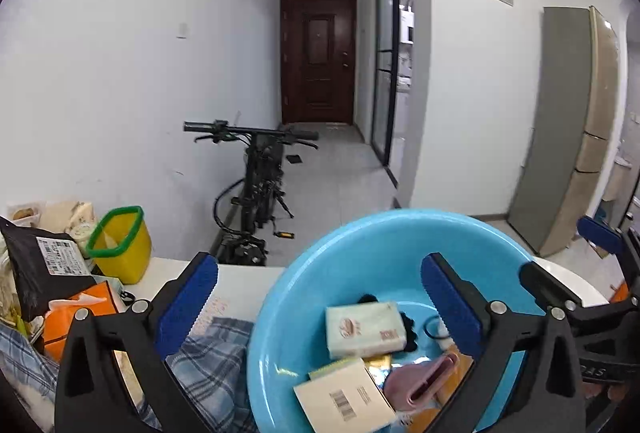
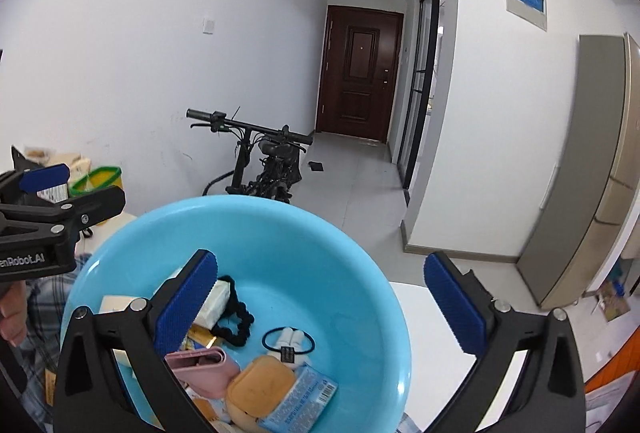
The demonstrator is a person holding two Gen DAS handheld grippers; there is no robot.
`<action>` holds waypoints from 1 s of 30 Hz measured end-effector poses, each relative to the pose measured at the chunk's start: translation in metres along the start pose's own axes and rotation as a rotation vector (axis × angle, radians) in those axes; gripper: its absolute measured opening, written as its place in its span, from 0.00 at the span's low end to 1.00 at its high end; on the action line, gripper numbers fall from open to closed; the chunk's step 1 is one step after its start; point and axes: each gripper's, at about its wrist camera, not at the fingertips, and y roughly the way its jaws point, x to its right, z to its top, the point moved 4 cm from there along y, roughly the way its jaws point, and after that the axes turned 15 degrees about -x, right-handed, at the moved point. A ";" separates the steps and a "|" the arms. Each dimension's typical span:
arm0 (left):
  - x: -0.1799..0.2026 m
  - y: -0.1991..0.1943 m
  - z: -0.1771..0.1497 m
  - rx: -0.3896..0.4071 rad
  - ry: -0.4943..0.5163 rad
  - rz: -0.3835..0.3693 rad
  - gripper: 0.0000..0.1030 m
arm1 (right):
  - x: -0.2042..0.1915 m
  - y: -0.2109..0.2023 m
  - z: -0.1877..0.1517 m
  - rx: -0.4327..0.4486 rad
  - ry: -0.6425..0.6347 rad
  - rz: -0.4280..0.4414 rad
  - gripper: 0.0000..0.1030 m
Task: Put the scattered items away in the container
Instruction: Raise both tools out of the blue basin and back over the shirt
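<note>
Both grippers wide open, nothing between pads, nothing held.

L gripper (image 1: 320,297): jaws spread full, L pad over table (image 1: 240,285) and plaid cloth (image 1: 216,361), R pad over basin (image 1: 360,233) interior. No contact w/ any item visible.

R gripper (image 2: 320,297): jaws spread full, L pad above basin contents, R pad outside the rim, over white table. Empty. L gripper's side also seen at left edge of R wrist view, a hand (image 2: 14,309) below it.

Basin: light blue, round, on white table, in front of both grippers, fills lower centre of both views. Items already inside it:
- tissue pack (image 1: 364,329), white, near middle
- box w/ barcode (image 1: 344,397), beige, near edge
- pink case (image 2: 200,365), partly under R gripper's L finger
- black scrunchie (image 2: 236,317)
- hair tie (image 2: 288,343) w/ white charm
- tan compact (image 2: 260,389), rounded, lying on blue pack (image 2: 300,401)
- gold wrapper bits, too hidden to ID

Outside basin, left side of table: yellow bin (image 1: 120,245) w/ green rim, black bag (image 1: 44,265) w/ label, orange tissue box (image 1: 76,313), plaid cloth just beside basin's left. Clutter further left blurry, can't ID.

Bkgd: bike (image 1: 256,185) by wall, brown door (image 1: 318,59) at hall end, fridge (image 1: 576,129) at right.
</note>
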 end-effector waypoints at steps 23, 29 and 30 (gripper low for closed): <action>0.007 -0.152 -0.129 -0.010 0.070 -0.147 1.00 | 0.029 -0.164 -0.099 0.077 0.108 0.133 1.00; 0.014 -0.175 -0.157 0.018 0.103 -0.143 1.00 | 0.028 -0.186 -0.129 0.066 0.112 0.113 1.00; 0.017 -0.177 -0.158 0.028 0.111 -0.140 1.00 | 0.026 -0.187 -0.130 0.073 0.101 0.098 1.00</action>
